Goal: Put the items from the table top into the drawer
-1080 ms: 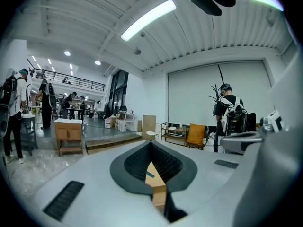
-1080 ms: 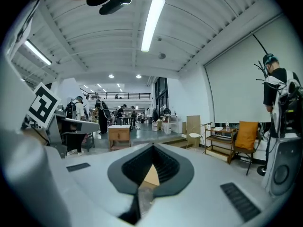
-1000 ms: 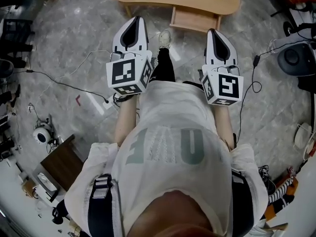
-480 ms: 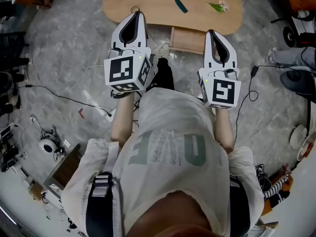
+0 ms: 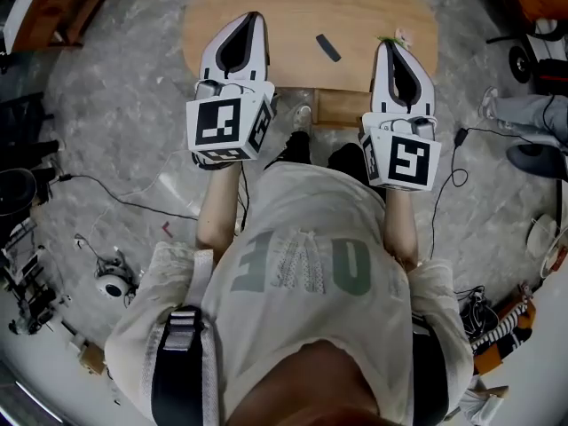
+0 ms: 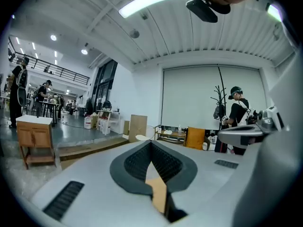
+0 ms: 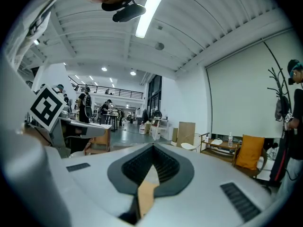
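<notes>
Going left to right in the head view, there's a brown wooden cabinet (image 5: 53, 7) up in the far left corner, standing on the grey stone-pattern floor (image 5: 115, 105). Next is the white left gripper (image 5: 253, 20), held out roughly level, and from above it lines up with the left end of the rounded light wooden table (image 5: 284, 16). Its own view shows the dark ribbed pads pressed tip to tip with nothing between them, so it's fully closed and empty. Past it that view only shows the big hall, with a person in a cap off to the right. On the table top, about midway between the two grippers, lies a small dark flat strip (image 5: 328, 48), sitting at an angle. A bit further right is a little green and pink sprig (image 5: 395, 37), just beside the tip of the white right gripper (image 5: 390, 50). That one is closed and empty as well, with its pads meeting in its own view. So both items are on the table top. The wooden drawer (image 5: 342, 106) sticks out from the table's near edge, between the grippers and closer to the right one. Over at the far right edge there's someone else's leg in grey trousers (image 5: 524, 114).
</notes>
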The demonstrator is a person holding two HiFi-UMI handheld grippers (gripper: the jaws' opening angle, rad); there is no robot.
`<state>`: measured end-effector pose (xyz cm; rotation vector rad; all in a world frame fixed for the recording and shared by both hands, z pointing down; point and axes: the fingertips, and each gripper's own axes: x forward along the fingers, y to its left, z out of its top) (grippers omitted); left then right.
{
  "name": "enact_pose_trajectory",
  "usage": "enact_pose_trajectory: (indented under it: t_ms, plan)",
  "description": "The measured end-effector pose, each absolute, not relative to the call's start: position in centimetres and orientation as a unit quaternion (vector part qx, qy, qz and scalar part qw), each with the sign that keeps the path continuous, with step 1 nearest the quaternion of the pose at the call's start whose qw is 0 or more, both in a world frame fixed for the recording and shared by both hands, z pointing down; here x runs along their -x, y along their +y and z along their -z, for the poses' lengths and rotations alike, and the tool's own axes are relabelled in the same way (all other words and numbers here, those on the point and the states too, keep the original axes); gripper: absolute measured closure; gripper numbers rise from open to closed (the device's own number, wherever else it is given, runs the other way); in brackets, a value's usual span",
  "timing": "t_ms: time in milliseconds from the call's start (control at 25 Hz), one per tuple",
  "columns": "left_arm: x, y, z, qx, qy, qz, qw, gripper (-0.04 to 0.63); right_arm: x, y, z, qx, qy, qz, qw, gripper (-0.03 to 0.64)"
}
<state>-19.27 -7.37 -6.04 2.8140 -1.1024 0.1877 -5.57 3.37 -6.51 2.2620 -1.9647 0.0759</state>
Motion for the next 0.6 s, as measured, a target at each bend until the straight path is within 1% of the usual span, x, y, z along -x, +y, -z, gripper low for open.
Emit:
enact_pose_trajectory:
  t_ms: [160,280,600]
  plan:
    - [16.7,-7.8,5.4,-0.925,-0.369,-0.072,0.05,0.594,3.3,1.9,5.7,-0.755,-0.651,-0.044,0.057,0.612]
    - [15.2,-6.9,4.1,-0.92,-0.379,-0.077,0.064,0.594,2.3,1.3,5.5,-0.747,-0.661,-0.059,0.038,0.612]
    - [13.1,-7.2,2.8,-0.904,-0.402,-0.104,0.099,0.594,0.6,0.4,4.8,-0.729,-0.679,-0.072,0.046,0.612]
